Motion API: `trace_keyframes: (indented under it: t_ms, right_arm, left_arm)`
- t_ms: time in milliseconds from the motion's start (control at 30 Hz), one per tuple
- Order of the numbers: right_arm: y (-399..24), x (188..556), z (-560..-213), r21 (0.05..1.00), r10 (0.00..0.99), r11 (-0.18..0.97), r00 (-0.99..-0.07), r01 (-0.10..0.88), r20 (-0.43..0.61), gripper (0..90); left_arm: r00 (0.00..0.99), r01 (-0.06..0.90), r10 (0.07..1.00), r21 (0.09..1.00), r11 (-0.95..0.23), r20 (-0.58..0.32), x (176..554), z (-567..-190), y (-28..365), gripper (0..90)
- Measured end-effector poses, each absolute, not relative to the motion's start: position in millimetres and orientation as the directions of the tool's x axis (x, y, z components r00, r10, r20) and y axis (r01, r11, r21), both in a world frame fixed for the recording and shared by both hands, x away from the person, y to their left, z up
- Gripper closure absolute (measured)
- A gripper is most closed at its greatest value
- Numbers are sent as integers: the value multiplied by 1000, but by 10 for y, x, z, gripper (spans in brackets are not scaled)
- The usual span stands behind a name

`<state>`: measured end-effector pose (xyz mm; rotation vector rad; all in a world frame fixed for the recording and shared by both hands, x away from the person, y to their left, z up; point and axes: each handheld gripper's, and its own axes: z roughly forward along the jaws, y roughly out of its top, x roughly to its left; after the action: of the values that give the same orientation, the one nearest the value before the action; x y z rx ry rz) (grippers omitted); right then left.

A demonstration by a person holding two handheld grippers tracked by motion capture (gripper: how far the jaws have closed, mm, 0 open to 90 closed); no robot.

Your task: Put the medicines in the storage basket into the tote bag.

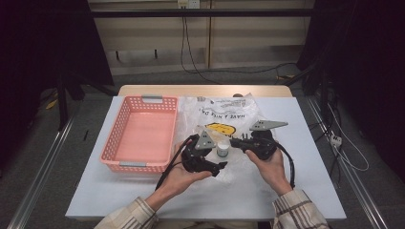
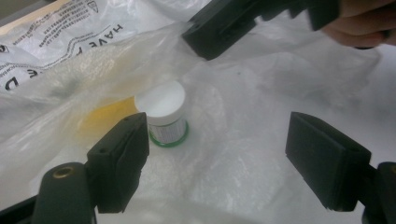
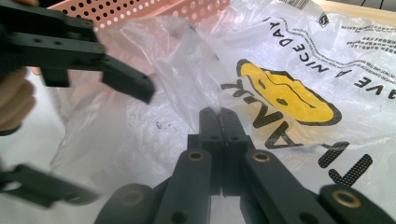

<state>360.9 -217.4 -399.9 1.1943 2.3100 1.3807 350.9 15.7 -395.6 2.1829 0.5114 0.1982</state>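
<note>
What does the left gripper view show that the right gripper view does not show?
Left gripper view alone: a small white-capped jar standing on the plastic bag, between the open jaws of the left gripper, untouched. Right gripper view alone: the pink basket, the bag's yellow smiley, and the right gripper shut on a fold of the bag. Both: the bag and the opposite gripper.
</note>
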Motion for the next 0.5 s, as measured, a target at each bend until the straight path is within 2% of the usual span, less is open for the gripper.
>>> trace_keyframes:
  t_ms: [200,500]
  right_arm:
    - [-2175,3611,-4006,808,724,236,-652,540,225,900]
    - [-2156,3590,-4004,807,722,245,-657,537,218,900]
  left_arm:
    - [899,270,439,803,-531,-12,3402,-3910,359,208]
    - [890,278,455,818,-504,-23,3296,-3867,681,208]
